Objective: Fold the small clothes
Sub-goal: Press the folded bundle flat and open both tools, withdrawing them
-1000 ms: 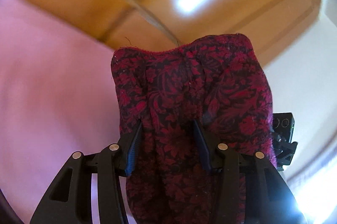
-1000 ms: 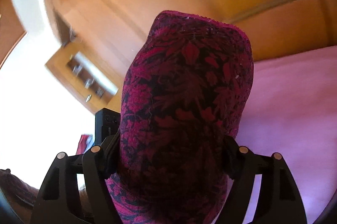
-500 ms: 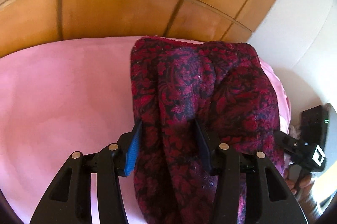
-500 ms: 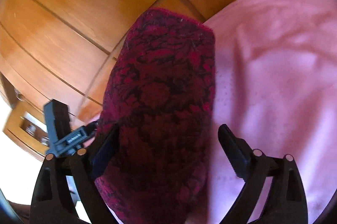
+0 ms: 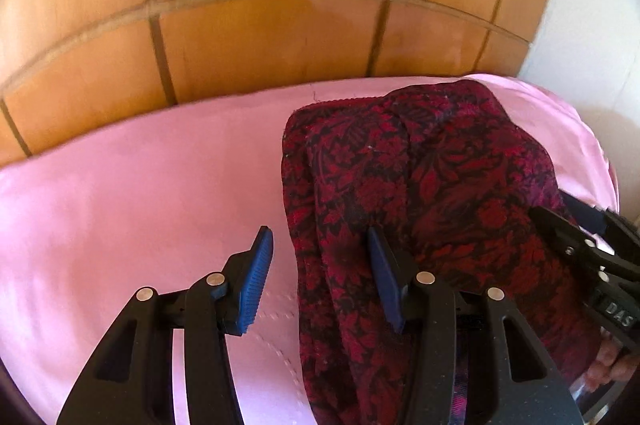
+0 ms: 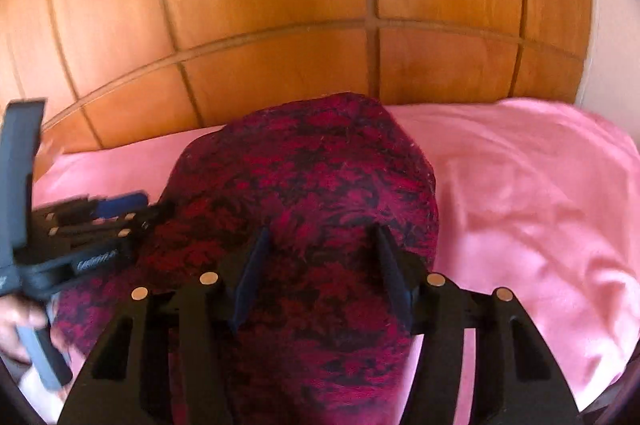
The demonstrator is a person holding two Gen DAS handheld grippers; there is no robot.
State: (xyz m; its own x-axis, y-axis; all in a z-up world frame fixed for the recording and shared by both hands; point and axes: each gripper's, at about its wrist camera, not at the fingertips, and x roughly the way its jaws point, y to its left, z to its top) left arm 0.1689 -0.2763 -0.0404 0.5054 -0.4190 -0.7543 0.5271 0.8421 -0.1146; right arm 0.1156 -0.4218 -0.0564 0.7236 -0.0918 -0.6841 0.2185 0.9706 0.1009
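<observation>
Cloth [image 5: 420,193], dark red with a black leaf pattern, lies heaped on the bed [image 5: 120,205], toward its head end just below the wood panels [image 5: 280,37]. Its lower part runs out of both views under the gripper bodies, so its full shape cannot be made out. The left gripper [image 5: 320,237] stands spread over the bed. Its left blue pad [image 5: 256,281] is clear of the cloth, with pink sheet showing in the gap, while the other pad sits against the fabric, which hides whatever is behind it. The right gripper [image 6: 320,231] has just been closing its jaws. The cloth fills the whole gap between them and both pads bear on the bunch, so it pinches the cloth, though this view is blurred and the contact is not crisp. From the left wrist, the right gripper's body is cut off at the picture's right edge above the bed's side. White letters "DAS" [image 5: 618,319] can be read on it, and the rest of the word is out of frame. From the right wrist, the left gripper's side carries a white marking [image 6: 96,257] too smeared to read. Fingers [image 5: 608,365] of the person's right hand show only in part. The left hand [image 6: 16,329] is a blur at the edge. A white wall [image 5: 592,25] rises past the bed's right side.
</observation>
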